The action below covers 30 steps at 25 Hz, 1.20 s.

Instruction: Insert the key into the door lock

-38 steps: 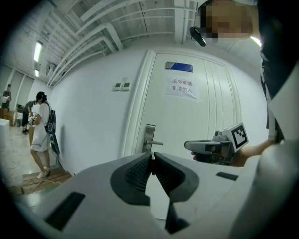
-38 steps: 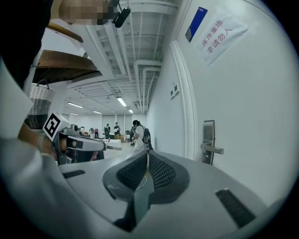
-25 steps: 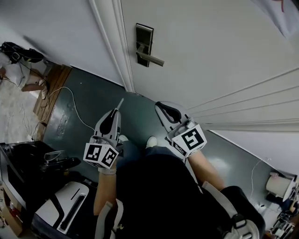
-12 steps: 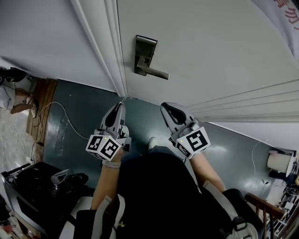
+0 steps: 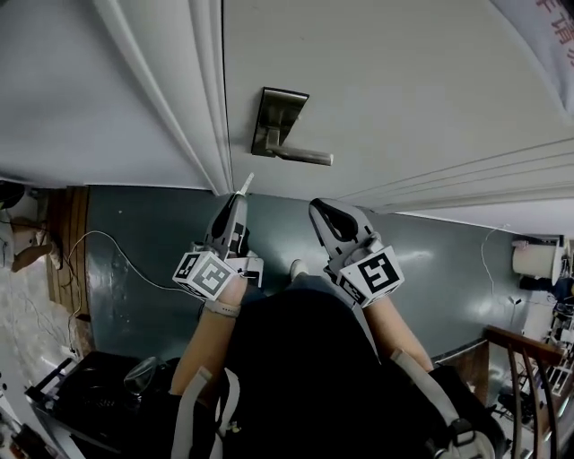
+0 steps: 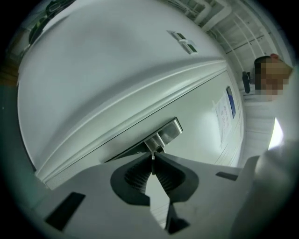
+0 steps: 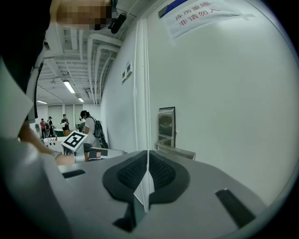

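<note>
A metal lock plate [image 5: 279,118] with a lever handle [image 5: 303,158] is fixed to the white door [image 5: 404,81]. My left gripper [image 5: 238,195] is shut on a thin silver key [image 5: 244,184], whose tip points up at the door's edge, just below and left of the plate. In the left gripper view the key [image 6: 153,161] stands edge-on between the pads, with the lock plate [image 6: 164,134] close ahead. My right gripper [image 5: 317,209] is shut with nothing in it, below the lever. From the right gripper [image 7: 147,163], the plate [image 7: 166,122] and lever [image 7: 176,151] show ahead.
The white door frame [image 5: 193,90] runs left of the lock. A cable [image 5: 117,260] lies on the dark floor. Black equipment [image 5: 99,403] sits lower left; a wooden rail [image 5: 529,359] is at right. A printed notice [image 7: 205,14] hangs on the door. People stand far down the hall.
I have come closer to the door. The left gripper with the key has risen from over the floor to just under the lock plate. The right gripper kept its place beside it.
</note>
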Available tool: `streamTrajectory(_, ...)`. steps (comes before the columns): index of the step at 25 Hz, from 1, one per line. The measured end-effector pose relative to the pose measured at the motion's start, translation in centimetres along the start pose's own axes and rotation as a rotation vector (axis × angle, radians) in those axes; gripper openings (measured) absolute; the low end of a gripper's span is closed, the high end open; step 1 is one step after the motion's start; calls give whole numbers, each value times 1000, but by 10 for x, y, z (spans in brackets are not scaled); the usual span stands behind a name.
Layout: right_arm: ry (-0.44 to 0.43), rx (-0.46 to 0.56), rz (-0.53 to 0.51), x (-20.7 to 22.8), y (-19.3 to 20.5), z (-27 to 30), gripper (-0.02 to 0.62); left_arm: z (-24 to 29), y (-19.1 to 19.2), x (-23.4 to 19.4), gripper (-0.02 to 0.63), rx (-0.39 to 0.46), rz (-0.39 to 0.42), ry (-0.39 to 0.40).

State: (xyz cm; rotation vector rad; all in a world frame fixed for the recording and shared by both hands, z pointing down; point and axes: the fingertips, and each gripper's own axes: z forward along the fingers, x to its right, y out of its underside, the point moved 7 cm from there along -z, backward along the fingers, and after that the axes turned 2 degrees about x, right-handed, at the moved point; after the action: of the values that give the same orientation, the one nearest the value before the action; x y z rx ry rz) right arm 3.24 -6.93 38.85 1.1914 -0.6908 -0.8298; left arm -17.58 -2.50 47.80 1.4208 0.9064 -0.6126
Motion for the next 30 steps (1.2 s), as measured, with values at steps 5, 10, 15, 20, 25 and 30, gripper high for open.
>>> streamTrajectory(5, 67, -11, 8, -3, 3, 7, 25, 18, 0, -20, 26, -3, -141, 31)
streamTrajectory(10, 133, -25, 15, -3, 6, 6, 25, 34, 7, -35, 26, 2, -266, 58)
streamTrajectory(15, 185, -36, 26, -4, 11, 4, 25, 50, 16, -45, 26, 3, -398, 72)
streamTrajectory(20, 229, -40, 39, -6, 15, 1, 23, 63, 22, -52, 26, 1, -471, 79)
streamTrajectory(25, 260, -52, 49, -3, 18, -3, 25, 76, 30, -53, 26, -10, -492, 76)
streamTrajectory(30, 282, -61, 42, 6, 20, -7, 25, 86, 32, -57, 26, 0, -502, 69)
